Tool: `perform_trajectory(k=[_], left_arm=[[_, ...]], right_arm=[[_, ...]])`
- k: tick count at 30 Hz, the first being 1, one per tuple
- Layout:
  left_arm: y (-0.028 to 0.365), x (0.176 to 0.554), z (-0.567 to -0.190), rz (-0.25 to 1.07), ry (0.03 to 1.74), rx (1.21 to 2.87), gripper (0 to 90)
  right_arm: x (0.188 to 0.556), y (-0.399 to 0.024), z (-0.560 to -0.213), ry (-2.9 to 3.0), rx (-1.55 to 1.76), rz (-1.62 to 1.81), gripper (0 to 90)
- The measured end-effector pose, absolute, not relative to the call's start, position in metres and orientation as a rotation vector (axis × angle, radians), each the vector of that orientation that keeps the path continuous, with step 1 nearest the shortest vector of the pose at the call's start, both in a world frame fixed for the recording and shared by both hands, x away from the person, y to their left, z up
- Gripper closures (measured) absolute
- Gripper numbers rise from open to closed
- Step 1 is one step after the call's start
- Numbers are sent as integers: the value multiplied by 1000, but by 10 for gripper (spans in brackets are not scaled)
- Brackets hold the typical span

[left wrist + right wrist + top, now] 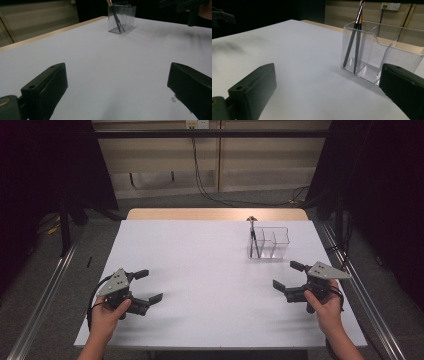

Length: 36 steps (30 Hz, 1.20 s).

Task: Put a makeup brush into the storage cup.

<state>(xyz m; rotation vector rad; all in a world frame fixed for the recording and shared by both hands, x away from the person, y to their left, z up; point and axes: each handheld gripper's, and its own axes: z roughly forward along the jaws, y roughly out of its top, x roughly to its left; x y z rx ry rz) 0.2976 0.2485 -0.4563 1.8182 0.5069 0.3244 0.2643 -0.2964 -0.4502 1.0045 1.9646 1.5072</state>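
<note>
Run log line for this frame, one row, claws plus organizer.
left claw: open, empty, over table | right claw: open, empty | clear organizer: far right, two brushes upright in left end compartment | no contact

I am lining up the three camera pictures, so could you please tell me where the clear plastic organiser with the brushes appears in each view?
High view: the clear organiser stands right of centre, near the table's far edge, ahead of the right gripper.
Left gripper view: top centre, far off.
Right gripper view: right half, close, just beyond the jaws.
Shared landmark: the two dark brushes leaning in its end compartment, also seen in the high view and the left gripper view.
</note>
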Motion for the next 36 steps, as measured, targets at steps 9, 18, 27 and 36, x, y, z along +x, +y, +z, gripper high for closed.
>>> perform_trajectory(k=[9,18,27,36], left_arm=[[249,298,-456,329,505,1821,28],[249,297,-456,327,505,1820,28],[249,297,-456,327,503,1821,28],[249,297,-456,328,504,1820,28]], right_arm=[[257,-301,-453,1973,1009,1503,9],[252,-305,-455,1980,1008,1497,9],[247,-307,-455,1983,1009,1488,9],[241,-312,-459,1994,1019,1463,9]])
